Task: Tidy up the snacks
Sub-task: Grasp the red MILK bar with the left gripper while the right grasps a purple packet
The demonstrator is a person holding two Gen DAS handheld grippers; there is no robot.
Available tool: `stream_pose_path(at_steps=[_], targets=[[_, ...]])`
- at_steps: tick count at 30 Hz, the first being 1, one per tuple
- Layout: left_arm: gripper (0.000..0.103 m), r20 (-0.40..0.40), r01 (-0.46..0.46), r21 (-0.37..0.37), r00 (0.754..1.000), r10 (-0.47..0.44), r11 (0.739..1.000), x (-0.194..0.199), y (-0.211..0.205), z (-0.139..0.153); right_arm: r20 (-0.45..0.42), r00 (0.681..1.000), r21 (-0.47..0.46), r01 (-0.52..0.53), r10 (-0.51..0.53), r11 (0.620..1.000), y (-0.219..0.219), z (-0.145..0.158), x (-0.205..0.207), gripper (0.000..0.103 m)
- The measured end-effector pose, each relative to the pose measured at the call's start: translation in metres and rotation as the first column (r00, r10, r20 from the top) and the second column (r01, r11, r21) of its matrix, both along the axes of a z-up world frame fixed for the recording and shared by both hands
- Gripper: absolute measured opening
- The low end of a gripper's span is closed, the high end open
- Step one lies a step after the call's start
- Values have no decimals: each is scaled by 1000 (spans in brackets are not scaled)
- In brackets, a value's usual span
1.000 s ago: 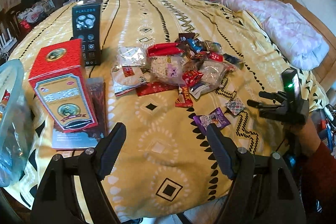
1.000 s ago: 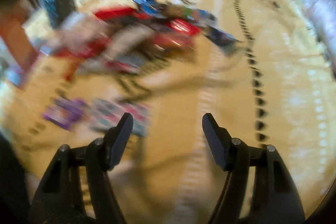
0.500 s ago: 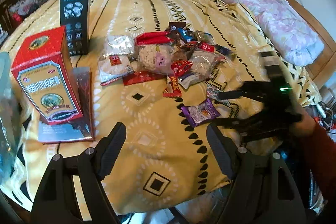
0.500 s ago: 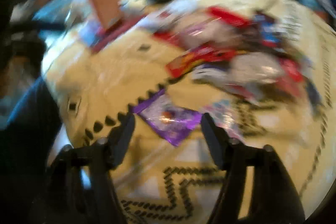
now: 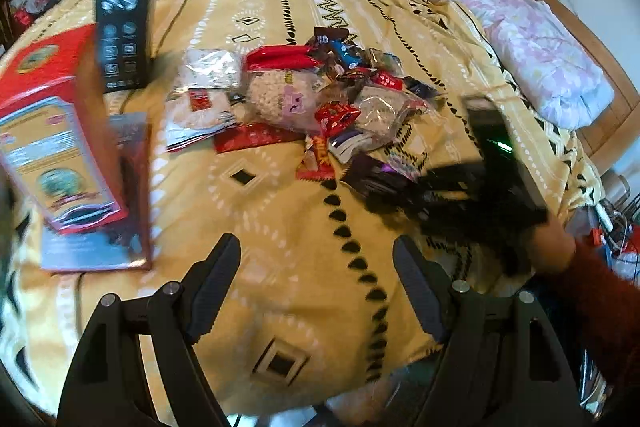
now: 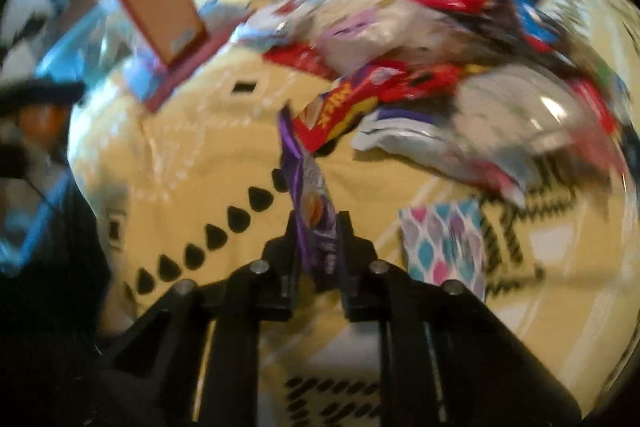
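The right hand-held gripper (image 6: pixel 318 247) is seen clamped on a purple packet (image 6: pixel 310 195); its jaws have just been closing, and the packet now stands edge-up between them at lower centre of the right wrist view, the yellow bedspread (image 6: pixel 200 147) showing behind it. A half second earlier the same packet was seen flat on the bedspread between open jaws. The first pick is judged made, with transfer to a container likely next. The snack pile (image 5: pixel 320 99) remains at centre of the left wrist view, with the red box (image 5: pixel 56 131) and dark box (image 5: pixel 124 23) at left. The left hand-held gripper (image 5: pixel 316 283) is held open over bare bedspread at lower centre, nothing between its jaws, which have just narrowed somewhat. Both views are blurred.
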State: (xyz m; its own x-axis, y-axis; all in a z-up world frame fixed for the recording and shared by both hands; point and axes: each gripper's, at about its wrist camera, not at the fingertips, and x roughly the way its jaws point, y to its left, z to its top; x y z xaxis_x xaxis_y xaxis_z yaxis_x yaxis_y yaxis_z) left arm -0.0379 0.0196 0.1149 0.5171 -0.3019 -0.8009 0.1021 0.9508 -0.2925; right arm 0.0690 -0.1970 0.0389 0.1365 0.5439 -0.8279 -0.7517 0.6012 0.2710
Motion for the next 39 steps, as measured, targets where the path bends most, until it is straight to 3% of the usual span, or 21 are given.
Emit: stream_pose_path(at_steps=[2, 7, 12, 13, 15, 21, 25, 28, 31, 34, 39], targets=[[60, 8, 4, -10, 1000, -4, 1000, 20, -6, -11, -15, 997, 78, 82, -81, 994, -18, 11, -5, 14], [59, 40, 18, -17, 999, -18, 1000, 77, -27, -44, -111, 943, 247, 331, -312, 911, -62, 22, -21, 14], [56, 1, 23, 47, 1000, -23, 999, 120, -54, -85, -213, 892, 299, 448, -398, 843, -75, 9, -29, 14], [51, -7, 21, 60, 1000, -21, 998, 123, -56, -91, -217, 890, 297, 451, -400, 842, -76, 7, -29, 14], [33, -6, 2, 89, 1000, -1, 996, 125, -57, -97, -222, 887, 296, 456, -404, 839, -72, 4, -29, 14], [27, 57, 10, 100, 998, -16, 995, 99, -49, -77, -225, 875, 295, 480, -428, 826, -74, 2, -28, 14], [27, 41, 56, 160, 997, -63, 985, 71, -46, -66, -222, 878, 296, 476, -425, 828, -72, 2, -34, 14], [28, 7, 85, 196, 996, -88, 977, 53, -40, -80, -211, 885, 271, 461, -415, 845, -65, 0, -38, 14], [31, 15, 50, 130, 998, -53, 990, 51, -30, -89, -200, 895, 224, 439, -399, 870, -53, -7, -38, 17], [40, 43, 38, 132, 998, -44, 991, 52, -33, -89, -168, 899, 184, 431, -404, 883, -46, -9, -38, 17], [40, 66, 10, 157, 998, -21, 988, 59, -36, -97, -126, 907, 148, 417, -402, 897, -38, -13, -34, 18]])
